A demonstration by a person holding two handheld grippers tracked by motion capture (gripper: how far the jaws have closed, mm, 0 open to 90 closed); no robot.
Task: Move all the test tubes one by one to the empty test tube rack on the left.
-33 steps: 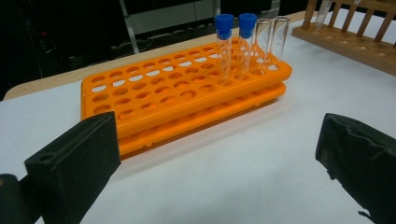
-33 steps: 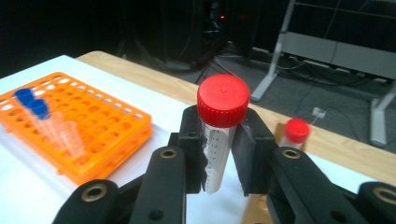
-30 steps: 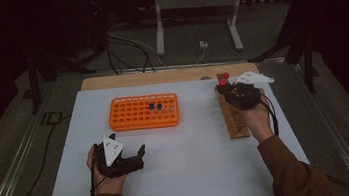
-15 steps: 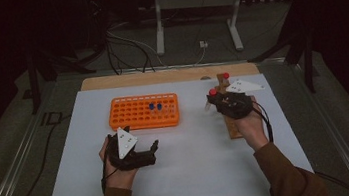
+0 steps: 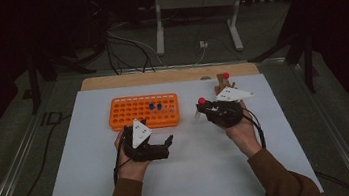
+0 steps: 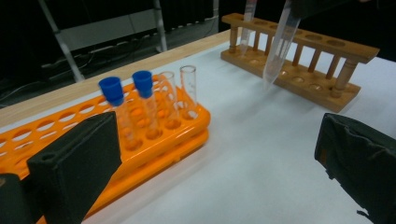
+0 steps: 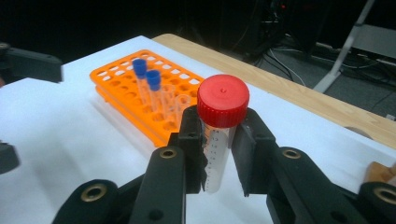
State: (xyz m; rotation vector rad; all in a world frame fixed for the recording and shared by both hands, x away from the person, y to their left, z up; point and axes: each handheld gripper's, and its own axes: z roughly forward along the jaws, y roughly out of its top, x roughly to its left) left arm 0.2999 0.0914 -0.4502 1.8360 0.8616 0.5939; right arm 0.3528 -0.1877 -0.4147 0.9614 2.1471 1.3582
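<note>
My right gripper [image 7: 219, 154] is shut on a clear tube with a red cap [image 7: 223, 100], held upright between the pads. In the high view this tube [image 5: 202, 101] hangs over the white mat between the orange rack [image 5: 129, 114] and the wooden rack [image 5: 222, 81], in my right gripper [image 5: 205, 110]. The wooden rack keeps another red-capped tube [image 5: 226, 75]. Two blue-capped tubes [image 6: 112, 91] and two uncapped ones [image 6: 188, 86] stand in the orange rack [image 6: 182, 135]. My left gripper [image 5: 167, 147] is open and holds nothing, just in front of the orange rack.
The white mat [image 5: 207, 174] covers the table, with a wooden strip [image 5: 110, 81] along its far edge. In the left gripper view the wooden rack [image 6: 303, 63] lies at the far right. Cables and a metal stand [image 5: 191, 5] are on the floor behind.
My right gripper has carried the red-capped tube left, away from the wooden rack and toward the orange rack. My left gripper has moved right along the front of the orange rack.
</note>
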